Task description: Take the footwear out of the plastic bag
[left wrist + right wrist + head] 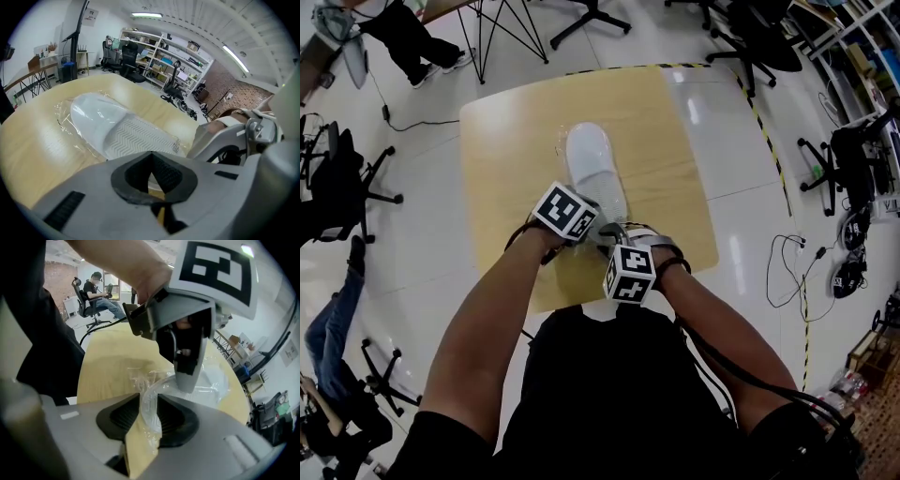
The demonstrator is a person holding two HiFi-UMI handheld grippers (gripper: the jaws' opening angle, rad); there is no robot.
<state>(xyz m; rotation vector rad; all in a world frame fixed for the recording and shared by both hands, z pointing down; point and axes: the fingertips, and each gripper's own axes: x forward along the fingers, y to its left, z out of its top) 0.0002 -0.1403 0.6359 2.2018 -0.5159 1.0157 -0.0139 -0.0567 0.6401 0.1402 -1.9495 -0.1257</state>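
Observation:
A white slipper (592, 164) lies in a clear plastic bag (565, 141) in the middle of a wooden table (661, 122). In the left gripper view the slipper (117, 126) shows its zigzag sole just beyond the jaws. My left gripper (598, 231) sits at the near end of the bag, shut, and appears to pinch the film. My right gripper (622, 238) is close beside it. In the right gripper view a twisted strand of the bag (150, 399) runs from the left gripper (187, 378) down between my right gripper's (149, 404) parted jaws, which stand open around it.
Office chairs (342, 183) ring the table, and a seated person (101, 294) is behind it. Cables (797, 267) and bags lie on the floor at the right. Shelves (161, 58) stand along the far wall. The table's near edge (581, 300) is right below my hands.

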